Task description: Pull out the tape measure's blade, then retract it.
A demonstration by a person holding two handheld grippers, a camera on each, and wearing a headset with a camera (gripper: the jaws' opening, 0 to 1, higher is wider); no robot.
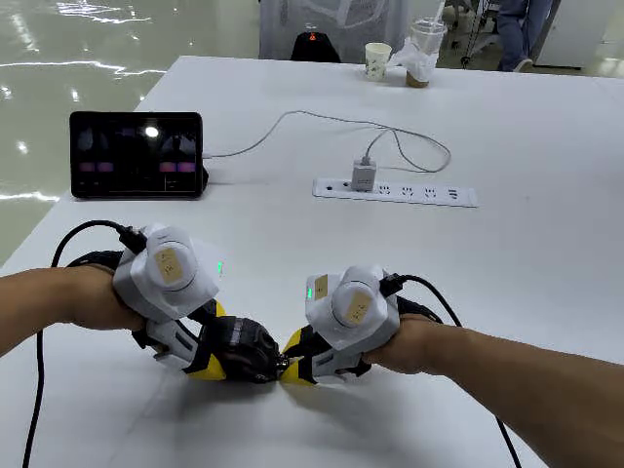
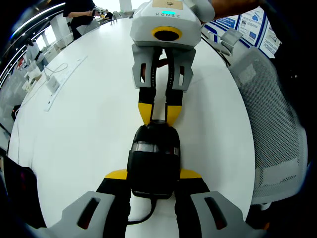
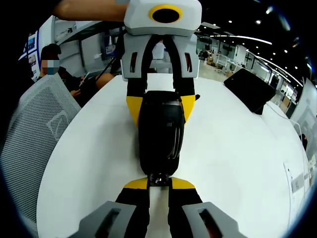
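Left claw (image 2: 153, 174) clamps tape measure (image 2: 153, 151); right claw (image 3: 159, 184) pinches half-hidden hook (image 3: 158, 177).

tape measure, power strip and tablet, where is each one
tape measure (image 1: 239, 349): head view, top of black case
power strip (image 1: 429, 193): head view, middle of white body
tablet (image 1: 136, 154): head view, centre of dark screen

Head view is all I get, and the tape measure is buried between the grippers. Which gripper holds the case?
Observer: The left gripper. Its jaws clamp the black tape measure by its two sides.
Operator: And the right one?
Observer: The right gripper has its yellow tips pinched on the end hook at the case's mouth.
Operator: Any blade out?
Observer: None showing; the tips sit right against the case.
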